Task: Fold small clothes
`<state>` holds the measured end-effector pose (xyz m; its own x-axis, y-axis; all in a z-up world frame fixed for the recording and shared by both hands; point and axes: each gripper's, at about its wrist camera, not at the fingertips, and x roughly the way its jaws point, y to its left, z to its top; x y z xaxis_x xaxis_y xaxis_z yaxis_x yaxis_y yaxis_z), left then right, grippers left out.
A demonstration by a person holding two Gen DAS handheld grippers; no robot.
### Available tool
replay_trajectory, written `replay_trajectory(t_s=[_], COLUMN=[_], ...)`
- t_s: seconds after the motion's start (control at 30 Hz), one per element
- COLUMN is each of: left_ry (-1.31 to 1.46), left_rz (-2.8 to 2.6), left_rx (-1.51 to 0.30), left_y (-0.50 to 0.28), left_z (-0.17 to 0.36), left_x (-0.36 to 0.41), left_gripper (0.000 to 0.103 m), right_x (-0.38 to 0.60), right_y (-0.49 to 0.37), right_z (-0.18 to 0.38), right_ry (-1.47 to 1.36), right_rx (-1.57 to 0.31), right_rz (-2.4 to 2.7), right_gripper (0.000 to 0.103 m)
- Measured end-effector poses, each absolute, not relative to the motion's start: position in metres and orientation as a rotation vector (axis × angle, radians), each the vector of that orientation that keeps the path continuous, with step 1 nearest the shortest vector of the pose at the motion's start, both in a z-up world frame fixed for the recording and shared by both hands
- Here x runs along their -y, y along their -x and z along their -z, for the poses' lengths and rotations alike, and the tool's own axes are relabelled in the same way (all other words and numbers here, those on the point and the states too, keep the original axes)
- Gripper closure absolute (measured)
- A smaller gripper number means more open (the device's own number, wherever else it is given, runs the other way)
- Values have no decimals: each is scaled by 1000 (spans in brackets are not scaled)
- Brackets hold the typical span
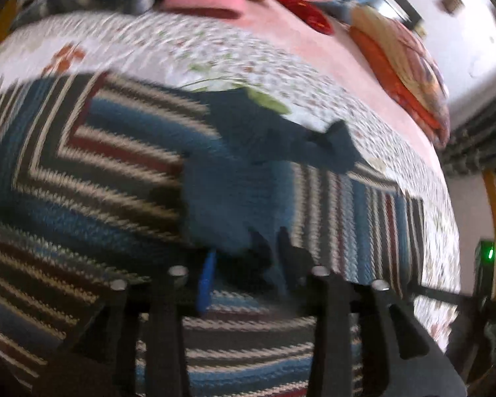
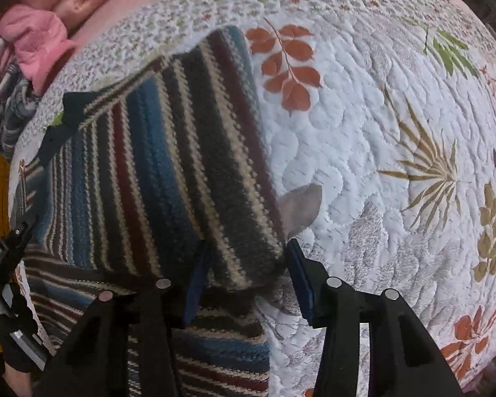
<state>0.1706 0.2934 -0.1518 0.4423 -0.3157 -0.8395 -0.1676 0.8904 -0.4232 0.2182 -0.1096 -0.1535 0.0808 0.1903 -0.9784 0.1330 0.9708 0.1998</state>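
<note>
Right gripper (image 2: 248, 278) fingers (image 2: 196, 281) spread wide around striped sweater (image 2: 168, 165) corner.

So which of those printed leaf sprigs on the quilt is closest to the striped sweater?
The rust-orange sprig, right beside the striped sweater and its top edge. The green and tan ones lie further out on the quilt.

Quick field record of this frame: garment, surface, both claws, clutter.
garment: striped knit sweater, partly folded, one flap doubled over the body
surface: white leaf-print quilt on a bed
left claw: blurred; state cannot be told, dark blue fabric at its tips
right claw: open, straddling the folded corner of the sweater
clutter: pink garment at the far edge of the quilt
</note>
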Motion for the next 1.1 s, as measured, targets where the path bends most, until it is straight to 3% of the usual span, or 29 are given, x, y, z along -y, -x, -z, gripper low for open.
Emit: replay_trajectory(t_s=[0.1,0.2,0.23,0.33,0.47,0.53,0.7,0.9,1.03,1.1], left_ry=[561,592,606,640,633,610,485,453,508,504], left_rz=[68,43,42,71,107,165,281,82,-37,-22], left_rx=[-1114,-1117,-1117,-1109,-1044,-974,-840,-1056,-1047,-992], left_y=[-172,-178,-178,-181,-181,-180,-172,-175,-169,-168], left_z=[155,158,160,162,149,130,84,141,147,130], left_x=[-314,-326,-329,-330,-331,-327,-311,-345,-379,-379], left_gripper=[41,40,45,81,95,96,97,99,95,83], right_x=[108,103,102,96,90,89,97,96,100,93], right_y=[-219,-222,-223,-225,-228,-228,-226,-229,-235,-239], right_z=[151,151,152,154,154,154,151,141,111,90], right_ry=[-249,-219,-210,-198,-189,-194,-198,-176,-202,-206], right_rx=[-1490,-1507,-1507,-1506,-1504,-1504,-1506,-1485,-1361,-1282], right_rz=[-44,-81,-78,-75,-79,-82,-86,-90,-94,-160], right_gripper=[54,53,53,53,53,53,52,52,53,53])
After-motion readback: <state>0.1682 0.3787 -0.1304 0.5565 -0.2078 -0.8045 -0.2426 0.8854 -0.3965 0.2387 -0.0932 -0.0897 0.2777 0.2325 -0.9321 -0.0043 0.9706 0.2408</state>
